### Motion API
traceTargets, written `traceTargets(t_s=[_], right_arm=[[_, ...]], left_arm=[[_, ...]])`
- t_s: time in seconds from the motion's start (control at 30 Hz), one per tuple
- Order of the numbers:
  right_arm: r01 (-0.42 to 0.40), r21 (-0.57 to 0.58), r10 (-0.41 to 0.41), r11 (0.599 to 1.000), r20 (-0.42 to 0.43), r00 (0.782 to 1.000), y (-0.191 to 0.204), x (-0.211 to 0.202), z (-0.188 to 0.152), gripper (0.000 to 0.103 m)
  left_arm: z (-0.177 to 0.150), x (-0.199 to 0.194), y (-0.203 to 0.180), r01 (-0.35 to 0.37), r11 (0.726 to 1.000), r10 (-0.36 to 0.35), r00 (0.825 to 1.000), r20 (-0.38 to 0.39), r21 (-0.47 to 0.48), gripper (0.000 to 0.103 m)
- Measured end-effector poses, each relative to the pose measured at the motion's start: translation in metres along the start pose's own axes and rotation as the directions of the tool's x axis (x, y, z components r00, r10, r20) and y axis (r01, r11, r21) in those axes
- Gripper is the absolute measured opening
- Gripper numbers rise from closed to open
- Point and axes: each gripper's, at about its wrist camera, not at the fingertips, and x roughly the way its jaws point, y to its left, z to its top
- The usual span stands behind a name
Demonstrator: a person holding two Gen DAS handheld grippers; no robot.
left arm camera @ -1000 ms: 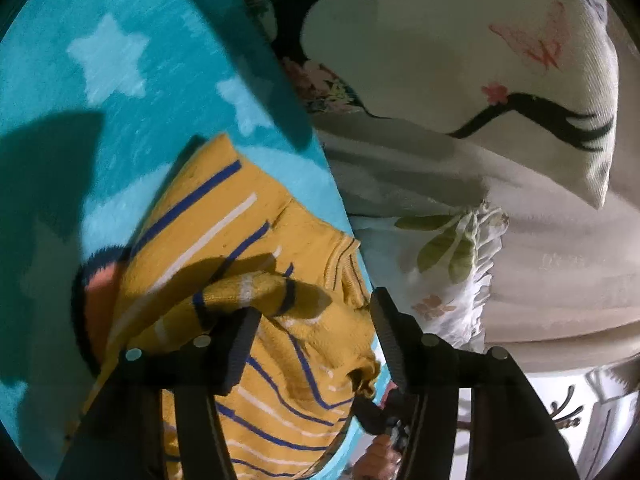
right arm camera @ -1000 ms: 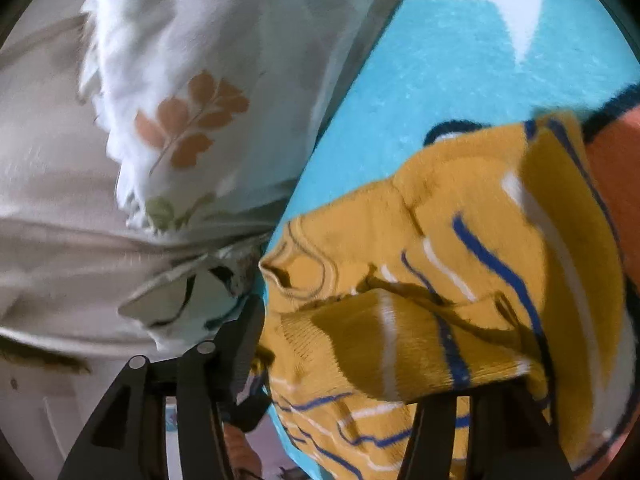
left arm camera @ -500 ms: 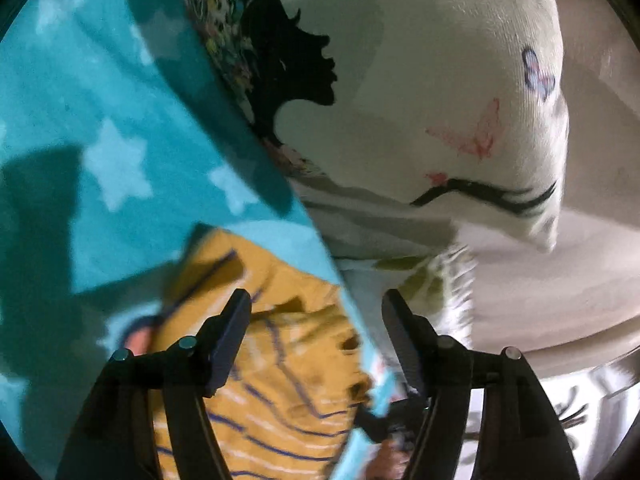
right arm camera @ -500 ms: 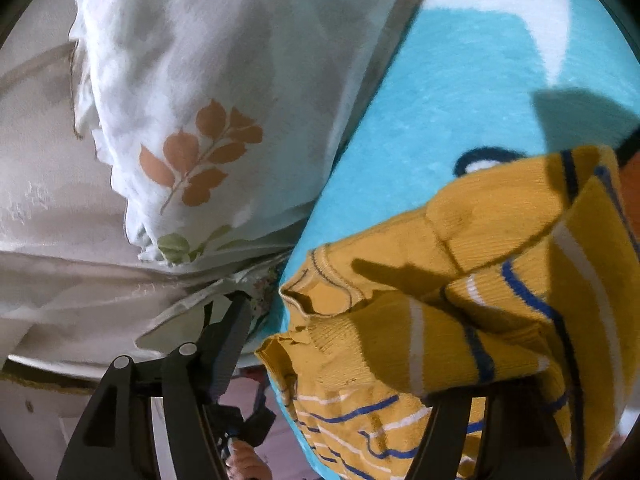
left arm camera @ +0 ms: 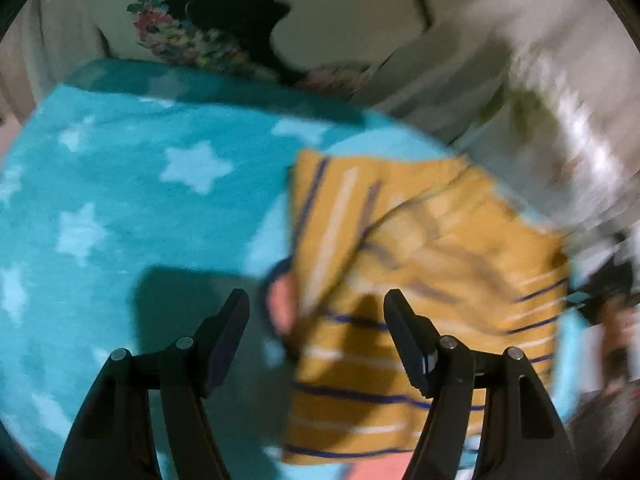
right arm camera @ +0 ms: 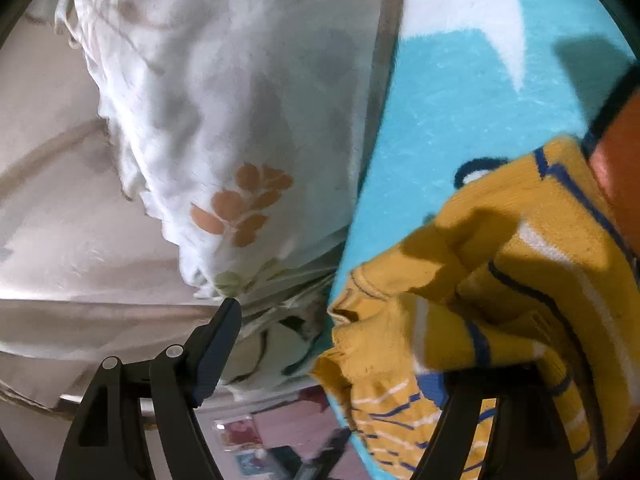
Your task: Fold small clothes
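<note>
A small mustard-yellow sweater (left arm camera: pixel 420 280) with navy and white stripes lies on a turquoise fleece blanket (left arm camera: pixel 140 200) patterned with pale stars, close to the blanket's edge. In the right wrist view its sleeve (right arm camera: pixel 460 332) is folded across the body, and the ribbed neckline sits just at the blanket's border. The garment looks partly folded, with a straight edge on the side facing the open blanket.

The left gripper (left arm camera: pixel 316 336) hangs above the blanket with its jaws apart and nothing between them; one finger (left arm camera: pixel 408 340) stands over the sweater, the other over bare blanket. That view is smeared, so finer detail is lost. The right gripper (right arm camera: pixel 340 352) has its jaws opening; the sleeve drapes over its far finger while the near finger (right arm camera: pixel 216 344) stands clear of the cloth, with no squeeze on the fabric.

Beside the blanket lies a white frilled cloth (right arm camera: pixel 240 140) printed with orange leaves, over pale beige bedding (right arm camera: pixel 60 240). Beyond the blanket a cream cushion (left arm camera: pixel 320 20) with a black silhouette and flowers leans up. Below the bed's edge, dim floor and clutter show indistinctly.
</note>
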Motion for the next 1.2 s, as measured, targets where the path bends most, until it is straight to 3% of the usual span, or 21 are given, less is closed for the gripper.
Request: traceTargets(t_s=[0.1,0.2,0.27,0.33,0.43,0.47,0.53,0.6,0.67,0.77,0.8,0.83,0.87,0.9,0.97,1.0,1.07,1.1,1.13,1.17,1.2], right_arm=[[-0.026,-0.005,0.026,1.000,0.018,0.999,0.001,-0.009,-0.004,0.085],[0.123,-0.137,-0.127,0.983,-0.017,0.992,0.011,-0.010,-0.018,0.086],[0.165,-0.231,-0.175,0.959,-0.025,0.984,0.020,-0.016,-0.028,0.086],[0.220,-0.315,-0.233,0.923,-0.002,0.973,0.030,-0.026,-0.039,0.086],[0.344,-0.459,-0.363,0.819,0.049,0.930,0.041,-0.026,-0.061,0.081],[0.379,-0.507,-0.408,0.774,0.058,0.911,0.045,-0.019,-0.069,0.077],[0.446,-0.619,-0.511,0.646,0.083,0.856,0.047,0.000,-0.088,0.055],[0.481,-0.688,-0.580,0.543,0.107,0.808,0.046,0.023,-0.097,0.044],[0.535,-0.712,-0.630,0.454,0.168,0.758,0.044,0.042,-0.091,0.041],[0.693,-0.658,-0.678,0.294,0.367,0.637,0.047,0.061,-0.063,0.039],[0.745,-0.609,-0.692,0.271,0.415,0.591,0.049,0.064,-0.052,0.040],[0.754,-0.587,-0.683,0.294,0.423,0.595,0.053,0.065,-0.049,0.040],[0.747,-0.585,-0.654,0.316,0.436,0.618,0.061,0.066,-0.053,0.040],[0.720,-0.618,-0.596,0.316,0.462,0.657,0.073,0.068,-0.069,0.041],[0.652,-0.702,-0.523,0.289,0.455,0.721,0.087,0.078,-0.101,0.055],[0.600,-0.749,-0.510,0.281,0.413,0.755,0.090,0.089,-0.119,0.058],[0.495,-0.820,-0.544,0.288,0.285,0.789,0.085,0.114,-0.148,0.057],[0.437,-0.848,-0.578,0.300,0.203,0.790,0.078,0.128,-0.163,0.053],[0.396,-0.868,-0.608,0.301,0.146,0.781,0.070,0.140,-0.176,0.042],[0.367,-0.887,-0.633,0.281,0.116,0.765,0.063,0.152,-0.187,0.036],[0.345,-0.910,-0.663,0.231,0.112,0.740,0.055,0.167,-0.202,0.030]], left_arm=[[-0.006,0.016,0.008,-0.021,1.000,0.021,0.999,-0.031,-0.017,0.069],[-0.007,0.020,0.023,0.025,0.996,-0.028,0.999,-0.034,-0.085,0.069],[-0.006,0.021,0.032,0.045,0.992,-0.049,0.998,-0.030,-0.118,0.069],[-0.006,0.019,0.039,0.060,0.989,-0.063,0.998,-0.020,-0.139,0.069],[-0.007,0.006,0.043,0.080,0.985,-0.081,0.997,0.001,-0.155,0.069],[-0.008,0.000,0.039,0.086,0.985,-0.084,0.996,0.019,-0.149,0.069],[-0.011,-0.012,0.038,0.080,0.988,-0.074,0.996,0.045,-0.133,0.069],[-0.016,-0.023,0.035,0.078,0.989,-0.070,0.995,0.068,-0.123,0.069],[-0.022,-0.033,0.038,0.079,0.989,-0.069,0.994,0.080,-0.124,0.069],[-0.033,-0.047,0.047,0.071,0.986,-0.058,0.994,0.087,-0.149,0.069],[-0.036,-0.050,0.050,0.068,0.985,-0.055,0.995,0.089,-0.158,0.069],[-0.039,-0.052,0.051,0.065,0.984,-0.050,0.994,0.093,-0.166,0.069],[-0.043,-0.058,0.055,0.061,0.983,-0.044,0.994,0.101,-0.175,0.069],[-0.046,-0.062,0.060,0.055,0.981,-0.035,0.993,0.108,-0.184,0.069],[-0.058,-0.070,0.073,0.036,0.979,-0.012,0.993,0.116,-0.202,0.070],[-0.063,-0.072,0.077,0.028,0.977,-0.004,0.993,0.116,-0.211,0.070],[-0.073,-0.071,0.086,0.014,0.974,0.011,0.994,0.107,-0.228,0.070],[-0.077,-0.071,0.089,0.010,0.972,0.014,0.995,0.101,-0.236,0.070],[-0.081,-0.070,0.091,0.008,0.971,0.016,0.995,0.096,-0.241,0.070],[-0.085,-0.070,0.094,0.006,0.970,0.016,0.996,0.090,-0.244,0.070],[-0.090,-0.071,0.097,0.003,0.969,0.018,0.996,0.085,-0.247,0.070]])
